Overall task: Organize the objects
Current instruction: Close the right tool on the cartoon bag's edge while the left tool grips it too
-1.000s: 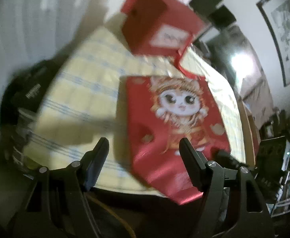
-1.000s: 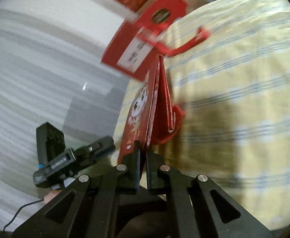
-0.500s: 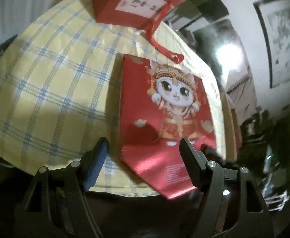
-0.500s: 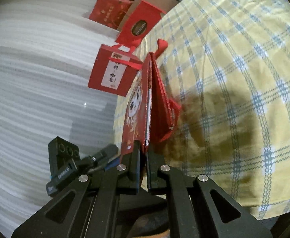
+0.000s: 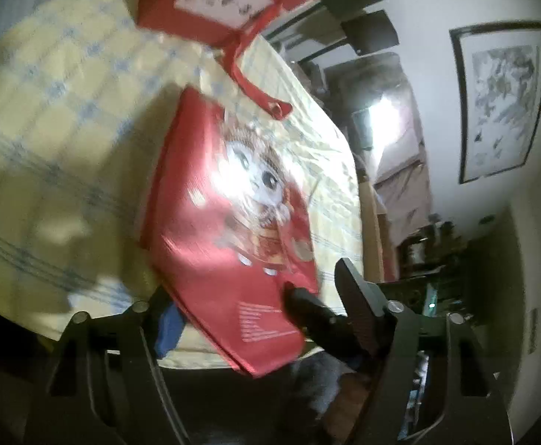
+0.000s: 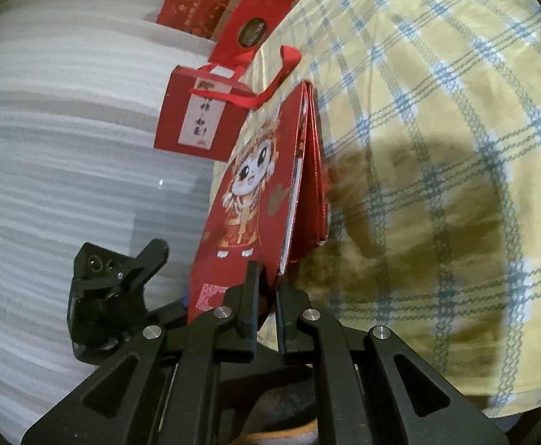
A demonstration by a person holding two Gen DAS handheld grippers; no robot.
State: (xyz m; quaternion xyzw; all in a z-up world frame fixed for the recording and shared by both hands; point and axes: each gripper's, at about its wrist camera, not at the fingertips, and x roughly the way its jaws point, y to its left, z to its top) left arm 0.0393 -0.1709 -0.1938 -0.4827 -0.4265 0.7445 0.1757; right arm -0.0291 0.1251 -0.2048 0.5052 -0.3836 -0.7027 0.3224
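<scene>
The right gripper (image 6: pixel 266 293) is being kept pressed together on the bottom edge of a red gift bag (image 6: pixel 248 207), whose folded panel is being pinched between the two black fingers. The bag is being held on edge above the yellow-and-blue checked tablecloth (image 6: pixel 437 148), with its printed cartoon figure being turned toward the left of the right wrist view and its red ribbon handle (image 6: pixel 281 70) being trailed out at the far end. The left gripper (image 5: pixel 255 296) is being held spread wide, with one finger being hidden behind the bag's lower corner and the other being shown clear of it on the right; whether either finger is touching the bag cannot be told. In the left wrist view, which is being blurred by motion, the same bag (image 5: pixel 233 215) is being seen lying slantwise over the tablecloth (image 5: pixel 48 111), its near end being projected past the table edge. A red gift box with a white label (image 6: pixel 200 111) is being shown just beyond the bag's handle end, at the edge of the cloth. Two further red boxes (image 6: pixel 196 3) are being seen behind it. A framed picture (image 5: pixel 500 100) is being shown hanging on the wall at the right of the left wrist view.
</scene>
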